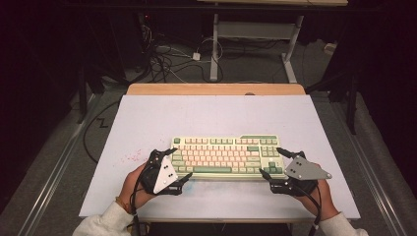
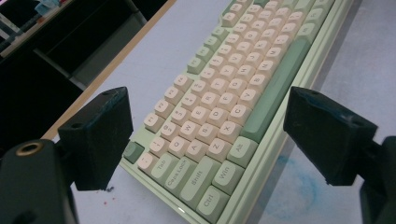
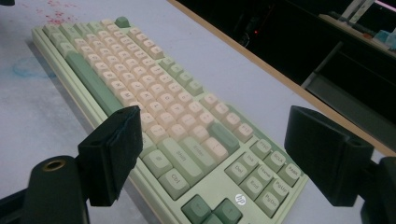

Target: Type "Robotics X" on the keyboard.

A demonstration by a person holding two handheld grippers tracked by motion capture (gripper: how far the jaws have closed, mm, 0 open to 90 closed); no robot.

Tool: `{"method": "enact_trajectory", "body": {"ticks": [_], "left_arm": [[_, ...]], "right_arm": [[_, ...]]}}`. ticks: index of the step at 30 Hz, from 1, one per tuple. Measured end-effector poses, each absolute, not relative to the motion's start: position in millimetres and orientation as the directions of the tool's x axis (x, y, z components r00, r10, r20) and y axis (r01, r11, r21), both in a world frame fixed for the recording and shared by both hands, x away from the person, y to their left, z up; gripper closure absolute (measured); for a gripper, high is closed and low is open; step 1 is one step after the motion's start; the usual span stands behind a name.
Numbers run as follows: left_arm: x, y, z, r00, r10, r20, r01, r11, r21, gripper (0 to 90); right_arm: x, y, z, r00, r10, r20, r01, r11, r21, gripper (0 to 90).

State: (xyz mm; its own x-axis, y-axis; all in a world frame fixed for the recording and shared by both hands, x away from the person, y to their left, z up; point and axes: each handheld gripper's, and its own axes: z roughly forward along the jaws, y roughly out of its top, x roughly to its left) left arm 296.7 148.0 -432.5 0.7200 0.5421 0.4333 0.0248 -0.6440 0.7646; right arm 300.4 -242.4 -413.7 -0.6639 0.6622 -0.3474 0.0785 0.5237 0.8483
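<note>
nearest the person, the left gripper (image 1: 172, 165) and right gripper (image 1: 273, 162) sit with jaws spread wide, one at each end of the green and cream keyboard (image 1: 223, 156), which lies flat on the pale table (image 1: 211, 113), gripped by neither.

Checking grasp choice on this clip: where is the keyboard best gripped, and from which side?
Likely by its two short ends: the keyboard lies flat and long. The left gripper comes from its left end, the right gripper from its right, jaws open astride the thin case edges.
</note>
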Motion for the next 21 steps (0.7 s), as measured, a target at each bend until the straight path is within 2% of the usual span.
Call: {"method": "enact_trajectory", "body": {"ticks": [21], "left_arm": [[289,173,-440,0.711,0.567,0.415,0.065,-0.641,0.765,14.9]], "right_arm": [[294,-258,-418,-0.643,0.681,-0.352,0.096,0.527,0.845,19.2]]}}
